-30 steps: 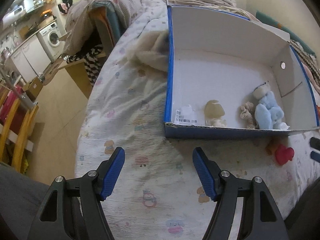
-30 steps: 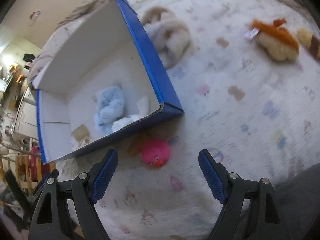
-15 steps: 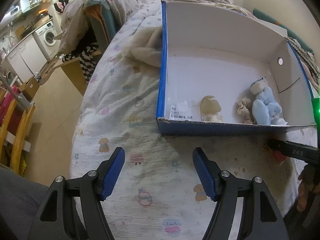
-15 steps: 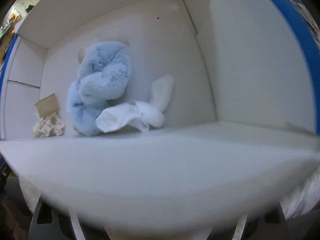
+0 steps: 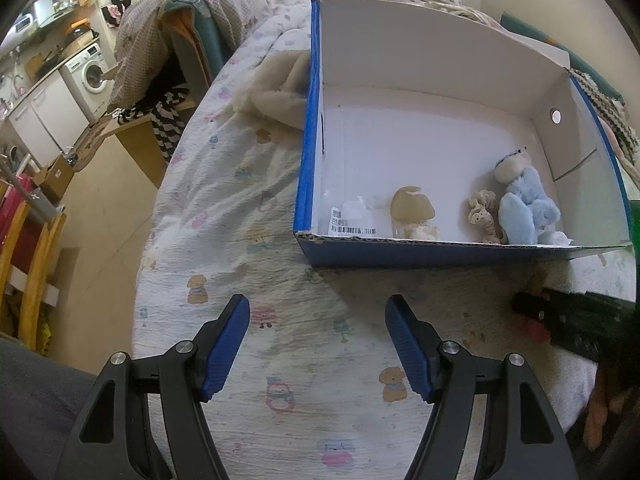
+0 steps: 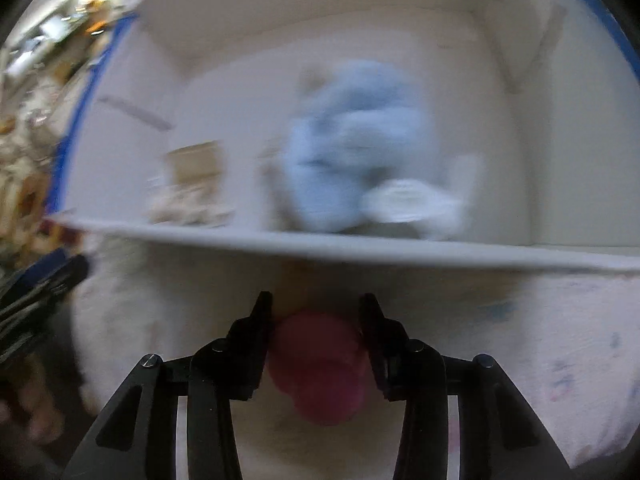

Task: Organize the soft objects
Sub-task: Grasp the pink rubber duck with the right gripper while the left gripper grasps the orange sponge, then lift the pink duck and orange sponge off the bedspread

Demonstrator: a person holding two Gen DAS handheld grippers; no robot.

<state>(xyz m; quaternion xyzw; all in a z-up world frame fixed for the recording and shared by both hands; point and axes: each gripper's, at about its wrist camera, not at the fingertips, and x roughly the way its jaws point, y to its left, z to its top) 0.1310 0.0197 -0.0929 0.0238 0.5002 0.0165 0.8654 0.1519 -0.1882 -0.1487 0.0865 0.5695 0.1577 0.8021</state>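
A blue cardboard box [image 5: 312, 128] with a white inside lies open on the bed. It holds a light blue plush bear [image 5: 524, 204], a cream frilly toy [image 5: 482, 216], a tan soft piece [image 5: 412, 208] and a labelled plastic bag [image 5: 352, 220]. My right gripper [image 6: 316, 312] is shut on a pink soft toy [image 6: 320, 364] just outside the box's near wall [image 6: 360, 246]; it also shows in the left wrist view [image 5: 532, 308]. The right wrist view is blurred. My left gripper [image 5: 318, 344] is open and empty over the sheet.
A cream fluffy plush [image 5: 276, 88] lies left of the box. The bed's left edge [image 5: 156, 216] drops to the floor, with a wooden chair [image 5: 28, 240] and a draped desk [image 5: 160, 60] beyond.
My right gripper has dropped beside the box's near wall and closed around the pink toy. My left gripper has drawn back a little and stays open.
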